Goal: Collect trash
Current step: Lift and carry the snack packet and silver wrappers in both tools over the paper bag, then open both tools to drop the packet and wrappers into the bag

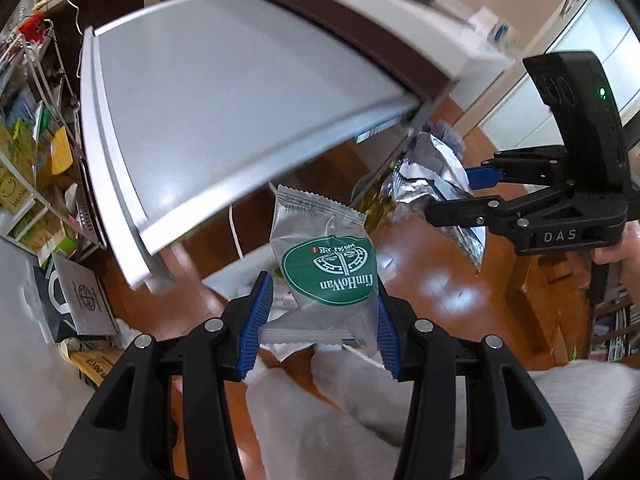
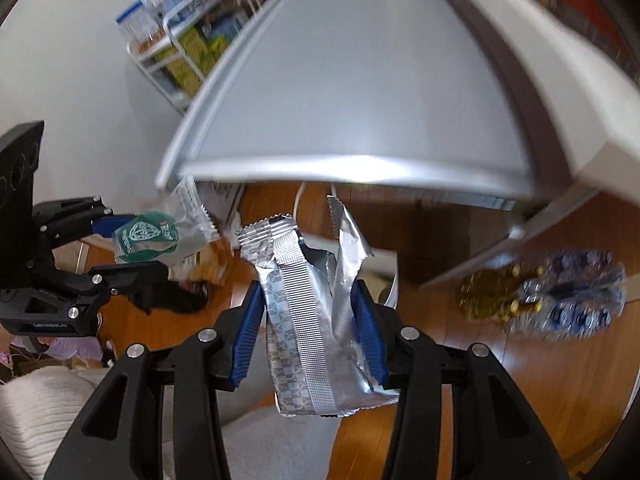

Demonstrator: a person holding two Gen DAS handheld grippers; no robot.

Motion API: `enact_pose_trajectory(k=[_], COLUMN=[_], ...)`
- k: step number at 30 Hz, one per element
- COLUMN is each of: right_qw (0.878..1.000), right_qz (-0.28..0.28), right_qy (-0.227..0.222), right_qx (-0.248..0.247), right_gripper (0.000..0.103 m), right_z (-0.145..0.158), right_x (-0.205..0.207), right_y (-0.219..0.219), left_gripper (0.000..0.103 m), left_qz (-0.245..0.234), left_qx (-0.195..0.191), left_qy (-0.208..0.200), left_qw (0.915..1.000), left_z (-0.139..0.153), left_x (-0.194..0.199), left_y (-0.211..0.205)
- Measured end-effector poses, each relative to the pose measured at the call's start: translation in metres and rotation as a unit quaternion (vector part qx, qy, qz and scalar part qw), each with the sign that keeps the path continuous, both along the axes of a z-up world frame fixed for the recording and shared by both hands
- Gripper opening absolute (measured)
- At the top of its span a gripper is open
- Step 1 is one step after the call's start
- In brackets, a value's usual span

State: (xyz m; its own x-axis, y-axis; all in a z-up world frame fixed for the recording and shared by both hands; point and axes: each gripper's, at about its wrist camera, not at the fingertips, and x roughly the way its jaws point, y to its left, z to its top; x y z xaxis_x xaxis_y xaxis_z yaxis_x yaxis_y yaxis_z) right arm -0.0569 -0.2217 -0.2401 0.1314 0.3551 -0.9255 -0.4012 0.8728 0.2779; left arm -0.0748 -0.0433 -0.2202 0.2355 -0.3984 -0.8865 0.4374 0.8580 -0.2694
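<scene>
My left gripper [image 1: 320,320] is shut on a silver snack wrapper with a green round label [image 1: 326,264], held in the air above the wooden floor. In the right wrist view this same green-label wrapper [image 2: 152,236] shows at the left, between the left gripper's [image 2: 132,248] fingers. My right gripper [image 2: 308,328] is shut on a crumpled silver foil wrapper [image 2: 304,320] with a ribbed seam. That foil wrapper [image 1: 436,176] also appears at the right of the left wrist view, pinched by the right gripper [image 1: 456,192]. Both grippers point steeply down, side by side.
A grey pull-out tabletop [image 1: 224,120] juts out just beyond both wrappers, with a white desk [image 1: 440,40] behind it. A wire rack of boxes [image 1: 36,168] stands at the left. Blurred gold and blue packets [image 2: 540,296] lie on the wooden floor [image 2: 460,380]. Grey-clad legs [image 1: 360,420] sit below.
</scene>
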Motion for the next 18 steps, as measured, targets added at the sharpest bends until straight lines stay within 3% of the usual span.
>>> enact_pose_trajectory(k=[13, 15, 16, 18], right_qw=[0.997, 0.997, 0.996, 0.996], right_qz=[-0.006, -0.009, -0.011, -0.018], right_qy=[0.065, 0.071, 0.073, 0.075], right_qx=[-0.033, -0.038, -0.042, -0.041], right_gripper=[0.046, 0.050, 0.058, 0.062], right_z=[-0.086, -0.091, -0.092, -0.093], right_x=[0.017, 0.020, 0.022, 0.024], right_y=[0.015, 0.015, 0.015, 0.011], left_gripper=[0.050, 0.056, 0.057, 0.071], left_qz=[-0.004, -0.003, -0.004, -0.003], left_qx=[0.046, 0.051, 0.050, 0.054], left_qy=[0.063, 0.065, 0.069, 0.069], left_qw=[0.9969, 0.9965, 0.9963, 0.9961], left_z=[-0.086, -0.090, -0.091, -0.092], left_x=[0.016, 0.019, 0.020, 0.021], left_y=[-0.009, -0.008, -0.008, -0.011])
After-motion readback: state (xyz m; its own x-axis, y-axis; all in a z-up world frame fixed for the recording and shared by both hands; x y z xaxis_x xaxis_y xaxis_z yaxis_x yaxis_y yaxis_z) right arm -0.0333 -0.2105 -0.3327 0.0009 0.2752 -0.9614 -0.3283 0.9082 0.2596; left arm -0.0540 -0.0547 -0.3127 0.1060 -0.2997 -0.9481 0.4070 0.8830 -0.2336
